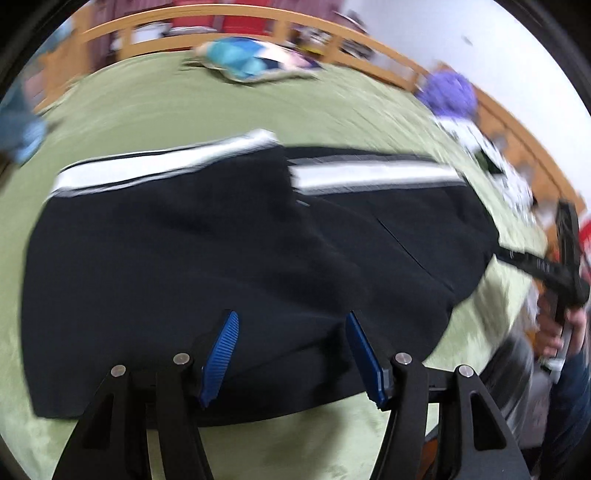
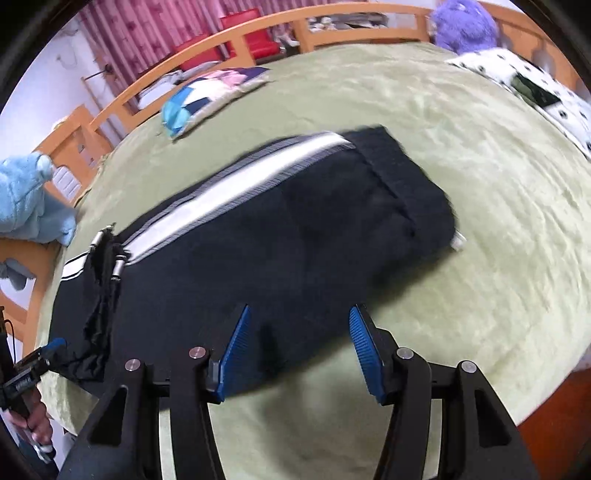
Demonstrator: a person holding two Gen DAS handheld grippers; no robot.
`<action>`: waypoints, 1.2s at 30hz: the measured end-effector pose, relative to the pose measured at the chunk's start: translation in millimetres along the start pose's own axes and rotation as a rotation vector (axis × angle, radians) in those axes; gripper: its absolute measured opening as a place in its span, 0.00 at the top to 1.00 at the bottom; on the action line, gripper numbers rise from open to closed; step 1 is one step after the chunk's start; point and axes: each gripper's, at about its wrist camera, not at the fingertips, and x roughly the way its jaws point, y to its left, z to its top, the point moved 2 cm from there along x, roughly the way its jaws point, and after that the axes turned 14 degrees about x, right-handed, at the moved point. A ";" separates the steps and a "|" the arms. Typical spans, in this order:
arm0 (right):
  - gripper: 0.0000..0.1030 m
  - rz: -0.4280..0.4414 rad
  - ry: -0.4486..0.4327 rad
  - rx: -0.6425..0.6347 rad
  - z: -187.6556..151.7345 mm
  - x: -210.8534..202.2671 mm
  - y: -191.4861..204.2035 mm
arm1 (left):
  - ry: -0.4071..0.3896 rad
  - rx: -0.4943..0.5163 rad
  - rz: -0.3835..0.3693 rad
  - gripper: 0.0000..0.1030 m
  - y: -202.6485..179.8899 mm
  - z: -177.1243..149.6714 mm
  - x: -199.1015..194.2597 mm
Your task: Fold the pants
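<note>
Looking down along my left tongs (image 1: 291,325), I see the blue pads parted with nothing between them — they hang over the near edge of the pants (image 1: 229,251) without pressing on the cloth. My right tongs (image 2: 301,319) are parted the same way, empty, with the left pad over the pants' near edge and the right pad over bare bedspread (image 2: 480,221).

The pants are black with a white side stripe (image 2: 236,184) and lie folded flat on the green bedspread, in the middle of the bed. From the right wrist, the waistband end points to the far right, and a dark drawstring with metal tips (image 2: 107,258) lies on the pants' left part. From the left wrist the picture is blurred, yet the stripe shows along the pants' far edge.

Beyond the pants, a blue patchwork cushion (image 2: 207,96) lies near the wooden bed rail (image 2: 258,37). To the pants' far right sit a purple plush (image 2: 465,26) and a white spotted cloth (image 2: 535,81); to their left, a pale blue plush (image 2: 29,195).

Each view catches my other hand at the frame's edge — the right hand (image 1: 565,332) and the left hand (image 2: 33,421), each on its handle.
</note>
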 end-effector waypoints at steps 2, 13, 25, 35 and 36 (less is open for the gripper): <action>0.47 0.003 0.003 0.034 -0.4 2.4 -17.0 | 0.014 0.038 0.041 0.43 -10.7 5.5 9.7; 0.83 0.206 0.021 0.263 32.3 49.4 -44.5 | 0.009 0.045 0.015 0.88 -25.8 18.8 12.5; 0.53 0.215 0.044 0.313 24.4 54.5 -65.4 | 0.057 0.018 -0.032 0.72 -24.2 -8.2 12.7; 0.48 0.037 -0.037 0.128 17.7 -5.6 -45.5 | -0.124 -0.208 0.131 0.45 44.7 -38.5 -65.9; 0.48 0.037 -0.037 0.115 14.7 -9.4 -41.7 | -0.133 -0.246 0.146 0.45 56.0 -45.9 -72.1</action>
